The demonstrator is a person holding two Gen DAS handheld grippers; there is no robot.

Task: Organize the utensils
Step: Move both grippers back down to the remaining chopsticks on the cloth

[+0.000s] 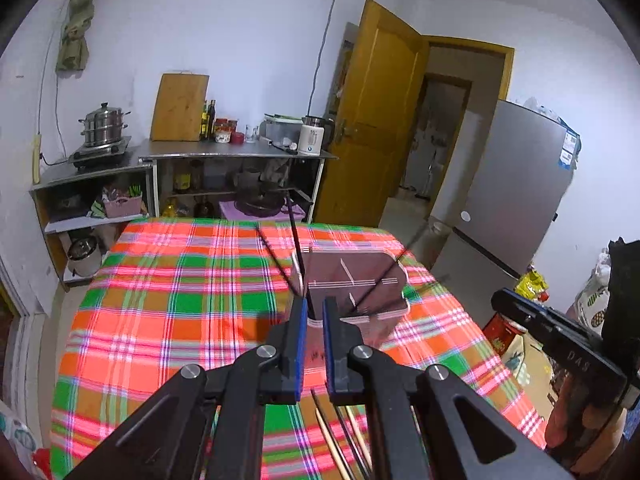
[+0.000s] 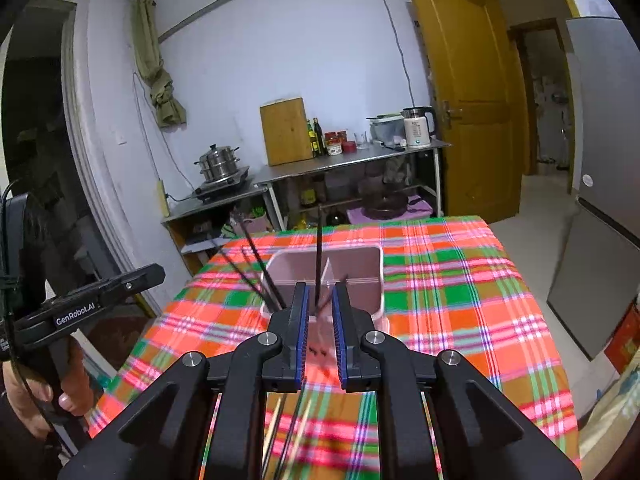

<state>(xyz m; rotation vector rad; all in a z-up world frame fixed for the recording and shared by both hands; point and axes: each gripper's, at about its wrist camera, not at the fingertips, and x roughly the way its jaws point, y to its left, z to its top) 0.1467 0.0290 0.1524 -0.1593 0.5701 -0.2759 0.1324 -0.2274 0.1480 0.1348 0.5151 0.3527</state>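
Observation:
A pink divided utensil holder (image 1: pixel 360 280) stands on the plaid tablecloth (image 1: pixel 180 300), with several dark chopsticks (image 1: pixel 296 240) leaning out of it. My left gripper (image 1: pixel 314 308) hovers just in front of the holder, jaws a narrow gap apart and empty. In the right wrist view the holder (image 2: pixel 352 276) is straight ahead, with dark chopsticks (image 2: pixel 319 256) standing in it. My right gripper (image 2: pixel 320 300) sits at its near rim, jaws slightly apart, nothing held. Loose wooden and dark chopsticks (image 1: pixel 340 436) lie on the cloth under both grippers, also seen in the right wrist view (image 2: pixel 288 424).
A steel counter (image 1: pixel 240 154) with a cutting board, bottles, kettle and steamer pot stands behind the table. A yellow door (image 1: pixel 376 120) and a grey fridge (image 1: pixel 516 184) are to the right. The right gripper body (image 1: pixel 560 340) shows at the right of the left view.

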